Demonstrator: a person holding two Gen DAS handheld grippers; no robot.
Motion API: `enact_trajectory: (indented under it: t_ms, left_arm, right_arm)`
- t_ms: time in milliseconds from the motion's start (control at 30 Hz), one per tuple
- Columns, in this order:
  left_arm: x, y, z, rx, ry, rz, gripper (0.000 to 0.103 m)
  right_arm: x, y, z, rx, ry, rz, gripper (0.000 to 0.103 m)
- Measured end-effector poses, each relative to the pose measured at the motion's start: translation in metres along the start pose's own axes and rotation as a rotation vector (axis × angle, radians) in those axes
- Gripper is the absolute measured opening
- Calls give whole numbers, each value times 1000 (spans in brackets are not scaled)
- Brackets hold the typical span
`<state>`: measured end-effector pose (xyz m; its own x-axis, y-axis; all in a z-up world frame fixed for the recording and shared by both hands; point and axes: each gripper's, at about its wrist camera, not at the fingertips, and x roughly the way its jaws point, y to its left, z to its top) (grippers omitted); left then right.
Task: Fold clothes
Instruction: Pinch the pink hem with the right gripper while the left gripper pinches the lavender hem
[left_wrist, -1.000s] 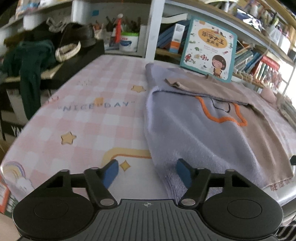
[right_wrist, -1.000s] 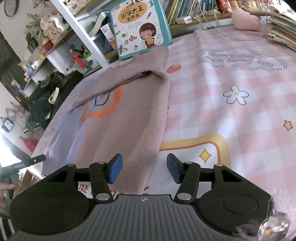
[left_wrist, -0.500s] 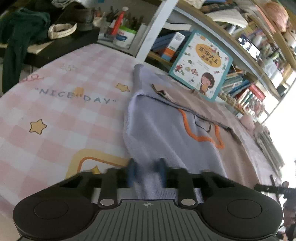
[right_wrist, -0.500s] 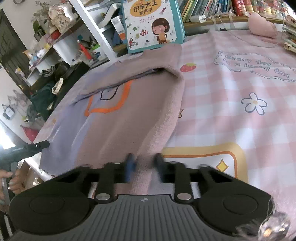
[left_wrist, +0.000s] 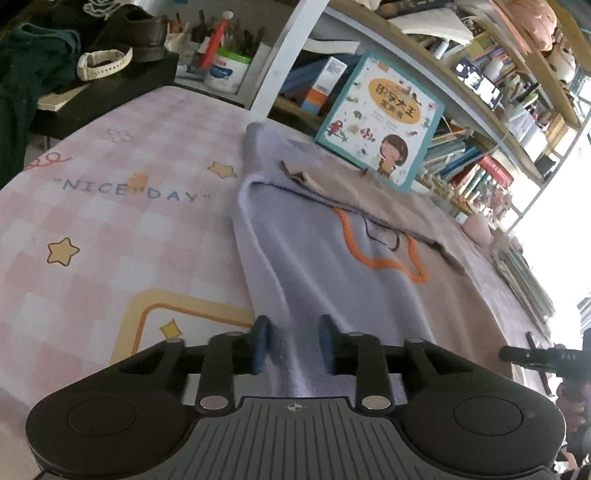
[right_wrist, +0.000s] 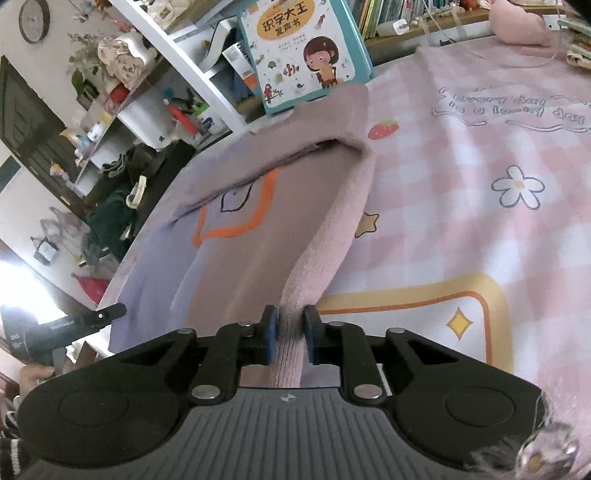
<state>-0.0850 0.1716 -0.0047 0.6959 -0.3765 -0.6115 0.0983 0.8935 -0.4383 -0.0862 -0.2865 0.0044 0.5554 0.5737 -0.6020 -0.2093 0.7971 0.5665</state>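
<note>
A knitted sweater (left_wrist: 332, 266), lavender on one half and dusty pink on the other with an orange star outline, lies flat on the pink checked tablecloth (left_wrist: 110, 229). My left gripper (left_wrist: 293, 343) has the lavender bottom corner bunched between its blue pads, which still press on it as the jaws are opening; a ridge of cloth rises to it. In the right wrist view the sweater (right_wrist: 258, 236) shows its pink side. My right gripper (right_wrist: 290, 334) pinches the pink bottom corner, lifted in a fold; its jaws are opening slightly, pads still on the cloth.
A picture book (left_wrist: 380, 118) leans on the shelves behind the sweater's collar end; the same book (right_wrist: 303, 48) shows in the right view. Cluttered shelves, a black stand with dark clothes (left_wrist: 33, 74) at far left, and stacked books (left_wrist: 524, 273) at right ring the table. A person's hand (right_wrist: 33, 373) holds the other gripper's handle.
Both grippers went from wide open over the sweater's bottom edge to gripping a corner each. The corners now rise off the table in folds.
</note>
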Motion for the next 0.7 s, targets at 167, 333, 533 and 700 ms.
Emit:
enact_trajectory:
  t_ms: [167,333,533,700]
  left_arm:
    - [4,4,-1,-20,13,3,33]
    - [7,13,3,-61,11,-24,32]
    - [13,14,6,-41,7,-25,22]
    - [14,11,12,-16,-4,7,10]
  right_arm:
    - [8,-1,1,8,9,-29,24]
    - [14,-5,5,25,9,-28,23]
    - [18,0,5,-11,35,-30,13]
    - [5,2,9,-6,-9,2,12]
